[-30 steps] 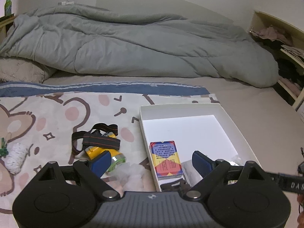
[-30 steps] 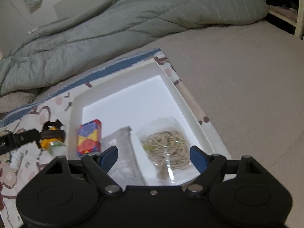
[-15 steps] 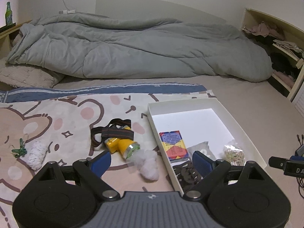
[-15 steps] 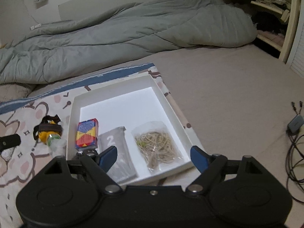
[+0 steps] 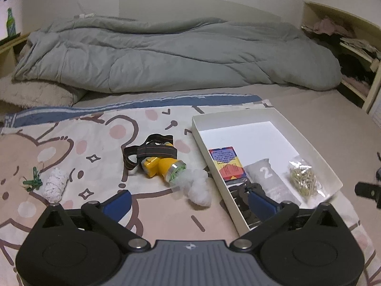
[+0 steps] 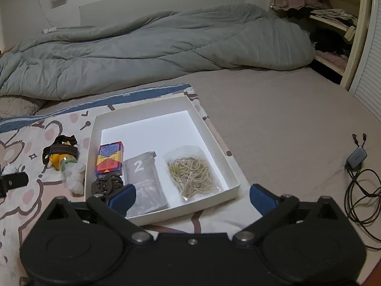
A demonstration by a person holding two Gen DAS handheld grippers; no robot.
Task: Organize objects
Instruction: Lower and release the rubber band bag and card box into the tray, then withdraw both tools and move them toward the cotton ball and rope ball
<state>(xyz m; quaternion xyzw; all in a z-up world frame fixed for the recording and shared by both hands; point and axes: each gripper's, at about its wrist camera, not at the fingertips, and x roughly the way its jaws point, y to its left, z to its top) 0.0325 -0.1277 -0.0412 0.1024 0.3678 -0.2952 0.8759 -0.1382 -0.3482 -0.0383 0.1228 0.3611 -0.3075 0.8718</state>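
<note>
Headlamp and cotton are seen at nine o'clock of the box. Both grippers, left and right, are being opened wide, with nothing held.

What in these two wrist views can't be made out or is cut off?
- Dark knotted item at the near end of the white shallow box: right wrist view, partly behind the right gripper's blue finger; what it is stays unclear.
- Print on the colourful card pack: too small in both views.
- Black cable on the bed: cut off by the right edge, right wrist view.
- Green bottle: left wrist view, small and at the frame edge.
</note>
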